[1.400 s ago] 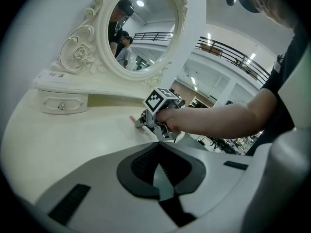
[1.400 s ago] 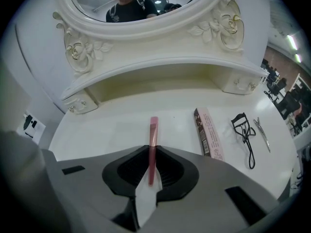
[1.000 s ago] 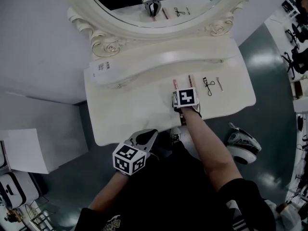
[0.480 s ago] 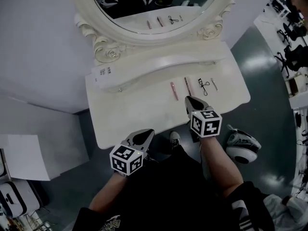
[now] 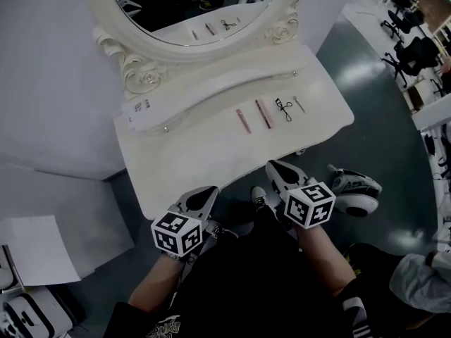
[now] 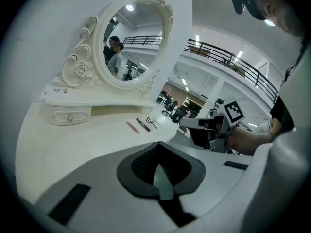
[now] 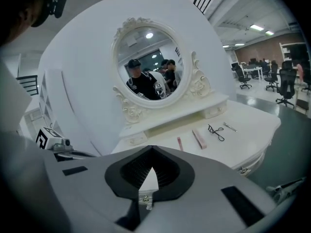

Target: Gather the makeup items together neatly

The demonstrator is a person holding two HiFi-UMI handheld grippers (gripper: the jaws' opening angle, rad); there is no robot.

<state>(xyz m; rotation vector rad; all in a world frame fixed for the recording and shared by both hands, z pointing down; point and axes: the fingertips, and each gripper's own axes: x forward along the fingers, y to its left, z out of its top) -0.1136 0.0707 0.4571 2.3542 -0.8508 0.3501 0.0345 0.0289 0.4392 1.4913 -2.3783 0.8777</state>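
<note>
Left gripper [image 5: 208, 191] and right gripper [image 5: 272, 166]: jaws were together, empty, at near edge of cream vanity table [image 5: 184, 166]. Slim pink tube [image 5: 243, 120], darker pink stick [image 5: 263, 113], black eyelash curler [image 5: 284, 109], thin silver tweezers [image 5: 299, 104] lay in row, 12 o'clock from right gripper.

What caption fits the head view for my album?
Shut, empty left gripper and right gripper hover before the vanity table, four makeup items in a row.

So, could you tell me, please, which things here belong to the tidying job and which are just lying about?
Belong to the job, all in a row on the dressing table:
- pink tube
- darker pink stick
- eyelash curler
- thin metal tool

Just lying about:
- paper label on the shelf
- oval mirror
- grey-and-white shoe on the floor
</note>
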